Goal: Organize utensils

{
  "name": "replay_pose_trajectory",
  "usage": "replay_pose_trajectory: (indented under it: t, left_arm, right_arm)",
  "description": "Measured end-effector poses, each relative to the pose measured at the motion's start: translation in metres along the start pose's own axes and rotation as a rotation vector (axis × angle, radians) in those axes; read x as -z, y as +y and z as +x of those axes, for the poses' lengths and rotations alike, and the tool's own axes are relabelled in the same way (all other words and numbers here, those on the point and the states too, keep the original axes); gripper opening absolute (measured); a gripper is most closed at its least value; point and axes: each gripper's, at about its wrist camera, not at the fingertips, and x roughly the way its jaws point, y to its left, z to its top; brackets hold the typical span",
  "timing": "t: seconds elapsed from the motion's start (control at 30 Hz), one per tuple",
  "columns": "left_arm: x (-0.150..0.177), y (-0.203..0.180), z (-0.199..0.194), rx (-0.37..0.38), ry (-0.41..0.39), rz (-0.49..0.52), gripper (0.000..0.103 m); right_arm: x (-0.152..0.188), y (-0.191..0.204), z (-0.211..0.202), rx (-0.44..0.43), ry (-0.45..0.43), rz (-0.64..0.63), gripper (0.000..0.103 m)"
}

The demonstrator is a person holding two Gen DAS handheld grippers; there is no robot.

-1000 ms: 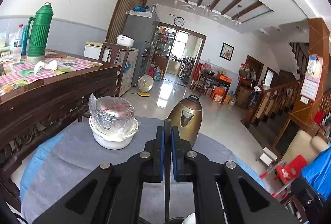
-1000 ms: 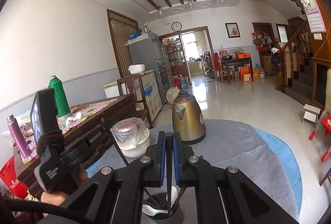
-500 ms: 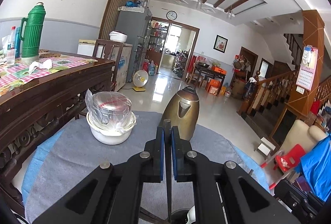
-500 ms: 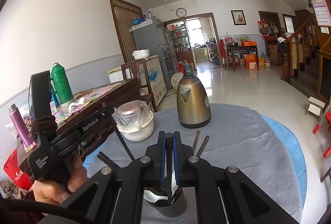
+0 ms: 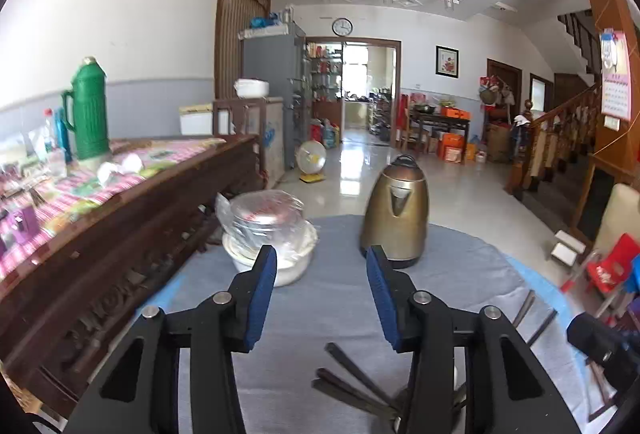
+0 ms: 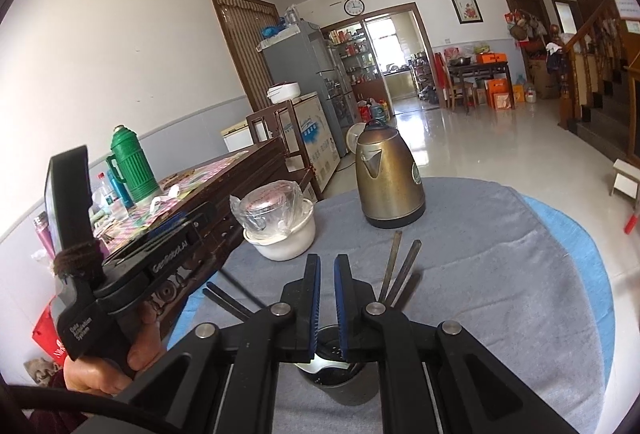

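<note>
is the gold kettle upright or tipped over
Upright: the kettle stands on its base on the grey cloth, lid and handle on top.

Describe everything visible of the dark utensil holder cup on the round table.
The utensil holder cup is a dark, round, open-topped container, apparently plastic or metal, standing upright on the grey tablecloth at the near table edge, just beneath the right gripper. Dark chopsticks lean out of it, fanning left and right, and a white spoon bowl rests inside. Its base is hidden.
</note>
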Motion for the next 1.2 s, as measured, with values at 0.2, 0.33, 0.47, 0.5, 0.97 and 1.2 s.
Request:
replay_pose_trajectory:
  t: [0.2,0.33,0.47,0.5,0.97,1.2]
  left_arm:
    - [-0.002,0.005,-0.017,-0.048,-0.026,0.05,0.054]
    - [-0.003,0.008,-0.027,-0.073,-0.035,0.068,0.065]
    - [-0.004,0.008,-0.033,-0.088,-0.034,0.084,0.066]
    - [-0.004,0.008,-0.034,-0.092,-0.034,0.086,0.066]
    - [-0.004,0.003,-0.059,-0.123,-0.013,0.128,0.086]
    - [-0.002,0.005,-0.07,-0.136,0.05,0.142,0.092]
  right_arm:
    - [-0.001,0.003,-0.003,-0.009,-0.011,0.012,0.009]
    - [-0.001,0.006,-0.004,-0.015,-0.009,0.011,0.009]
    - [-0.001,0.008,-0.006,-0.021,-0.006,0.014,0.009]
    - [-0.002,0.007,-0.006,-0.022,-0.006,0.016,0.01]
    - [-0.002,-0.002,-0.016,-0.022,-0.018,0.039,0.024]
    - [-0.005,-0.005,-0.029,0.007,-0.026,0.019,0.024]
